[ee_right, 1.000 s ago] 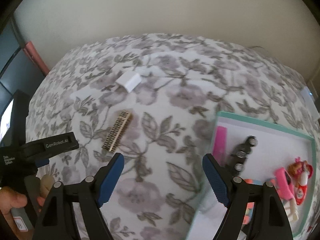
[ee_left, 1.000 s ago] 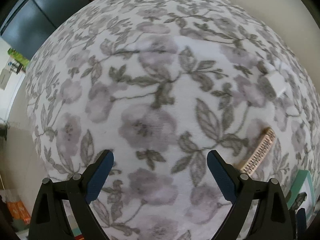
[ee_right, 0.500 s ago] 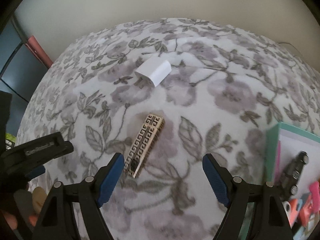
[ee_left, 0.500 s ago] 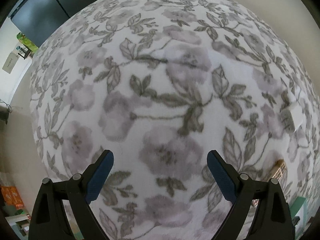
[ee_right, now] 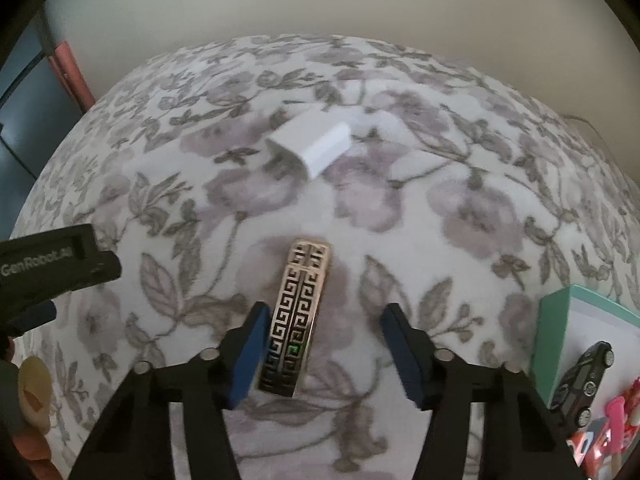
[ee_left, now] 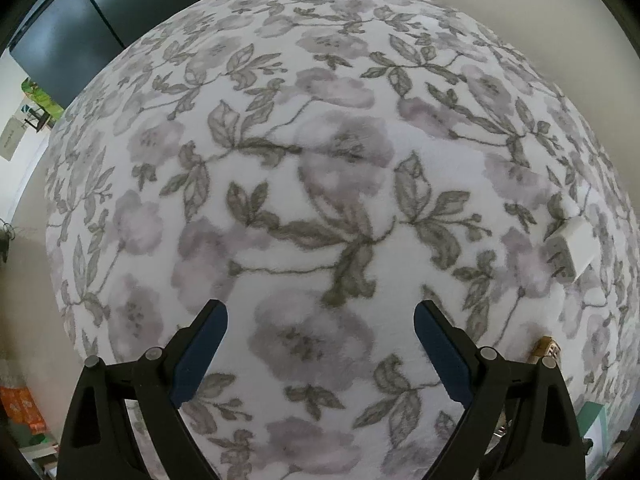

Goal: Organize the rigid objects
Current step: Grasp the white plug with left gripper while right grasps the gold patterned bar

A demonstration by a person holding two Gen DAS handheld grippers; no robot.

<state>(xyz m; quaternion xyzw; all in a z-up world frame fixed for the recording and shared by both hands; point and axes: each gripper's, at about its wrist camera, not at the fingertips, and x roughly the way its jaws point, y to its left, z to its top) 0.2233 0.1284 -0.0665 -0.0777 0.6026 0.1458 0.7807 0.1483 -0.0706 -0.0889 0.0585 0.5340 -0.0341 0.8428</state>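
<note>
**Right gripper closing around the patterned bar on the floral cloth**

Floral cloth (ee_right: 460, 208): covers the whole work surface, white with grey leaves and mauve blossoms; fills both wrist views.

Teal-rimmed box (ee_right: 554, 340): at the right edge of the right wrist view, white inside. It holds a dark toy car (ee_right: 588, 380) against its left wall and pink and red pieces nearer the corner, too cropped to identify.

Left gripper (ee_left: 320, 356): jaws wide apart, nothing between them, only bare cloth below. Its black body also shows at the left edge of the right wrist view.

Right gripper (ee_right: 324, 356): jaws have just been closing, and the patterned bar (ee_right: 298, 316) lies between them. The left pad sits against or just beside the bar's left edge; contact cannot be confirmed. The right pad stands clear of it, with a gap of cloth showing. No grip yet.

Patterned bar: flat on the cloth, long axis running near to far, gold-toned with a black key-fret pattern. In the left wrist view only its tip peeks out behind the right finger.

White charger block (ee_right: 310, 146): lies on the cloth farther off than the bar, apart from it, tilted diagonally.
</note>
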